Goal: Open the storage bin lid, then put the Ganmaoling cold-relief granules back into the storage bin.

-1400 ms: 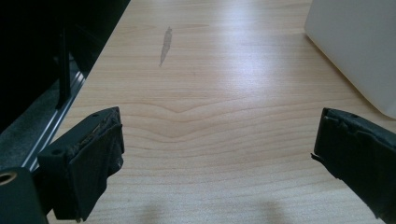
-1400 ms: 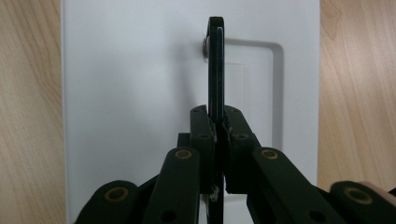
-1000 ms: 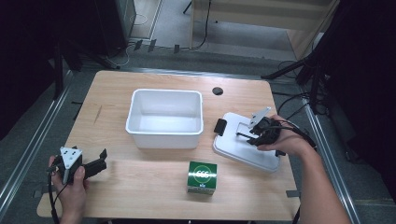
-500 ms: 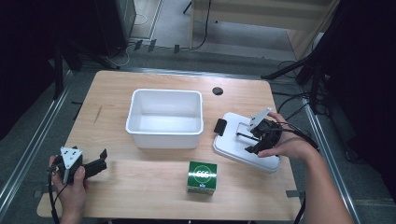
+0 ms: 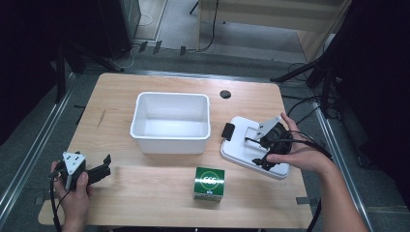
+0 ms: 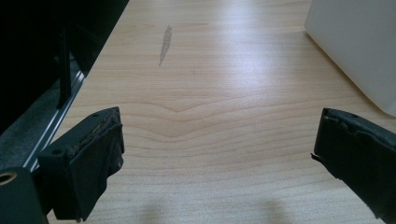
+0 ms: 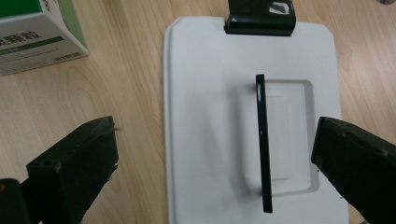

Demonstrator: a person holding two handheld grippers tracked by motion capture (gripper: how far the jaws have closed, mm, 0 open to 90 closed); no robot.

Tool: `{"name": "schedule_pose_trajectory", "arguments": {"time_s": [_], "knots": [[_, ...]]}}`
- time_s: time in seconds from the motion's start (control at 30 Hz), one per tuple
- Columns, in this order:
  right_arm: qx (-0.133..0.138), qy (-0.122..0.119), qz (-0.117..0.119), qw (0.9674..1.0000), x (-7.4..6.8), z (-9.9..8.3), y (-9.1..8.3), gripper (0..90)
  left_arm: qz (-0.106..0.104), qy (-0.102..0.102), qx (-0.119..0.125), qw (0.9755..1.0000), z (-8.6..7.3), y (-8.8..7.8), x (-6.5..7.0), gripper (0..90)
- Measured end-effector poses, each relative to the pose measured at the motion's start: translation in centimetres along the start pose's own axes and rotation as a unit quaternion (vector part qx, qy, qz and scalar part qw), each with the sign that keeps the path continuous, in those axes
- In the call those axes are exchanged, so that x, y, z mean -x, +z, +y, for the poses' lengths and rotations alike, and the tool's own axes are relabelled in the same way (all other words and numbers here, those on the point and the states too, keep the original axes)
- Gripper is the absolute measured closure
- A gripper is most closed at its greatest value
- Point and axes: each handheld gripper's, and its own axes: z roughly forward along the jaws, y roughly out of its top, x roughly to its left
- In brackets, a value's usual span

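While the right hand-held gripper point(image 5: 257, 151) hangs over the white lid point(image 5: 241, 147), its jaws stand wide apart with nothing between them, one to either side of the thin black handle point(image 7: 262, 140) that stands up on edge from the recessed panel in the lid's middle. The lid lies flat on the worktop point(image 5: 145, 198), just to the right of the white bin point(image 5: 170, 141) and apart from it, with a black latch clip point(image 7: 260, 17) at the end nearest the bin. It looks like thin moulded plastic, so I judge it light and fairly stiff, though broad enough to flex or swing if lifted from one point. Its top is smooth and glossy (likely slippery against the pads), and its edge sits flush on the wood, leaving little to get under. The handle seems the natural place to hold: a narrow upright bar that the jaws could close across near its midpoint, so the lid hangs level. Pinching near an end would probably let it tip.

The left hand-held gripper point(image 5: 99, 167) rests low at the near-left corner of the worktop, jaws also spread and empty over bare wood. A green box point(image 5: 209, 183) stands near the front edge, just beside the lid's near corner.
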Motion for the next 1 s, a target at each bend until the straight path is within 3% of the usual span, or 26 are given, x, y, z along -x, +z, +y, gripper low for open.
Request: {"name": "schedule_pose_trajectory", "arguments": {"time_s": [0.23, 0.43, 0.67, 1.0], "knots": [[-0.003, -0.023, -0.010, 0.9997, -1.5, 0.8, 0.0, 0.3, 0.000, 0.001, 0.000, 1.0000, 0.0, 0.0, 0.0, 2.3], [0.020, -0.025, -0.008, 0.9995, -2.4, 1.7, -0.2, 0.3, 0.000, 0.000, 0.000, 1.0000, 0.0, 0.0, 0.0, 2.3], [0.019, -0.044, -0.009, 0.9988, -3.6, 2.5, 0.0, 0.3, 0.001, 0.000, 0.001, 1.0000, 0.0, 0.0, 0.0, 2.3], [0.028, -0.052, 0.008, 0.9982, -4.9, 3.4, 0.5, 0.4, 0.001, 0.001, -0.001, 1.0000, 0.0, 0.1, 0.1, 2.3]]}}
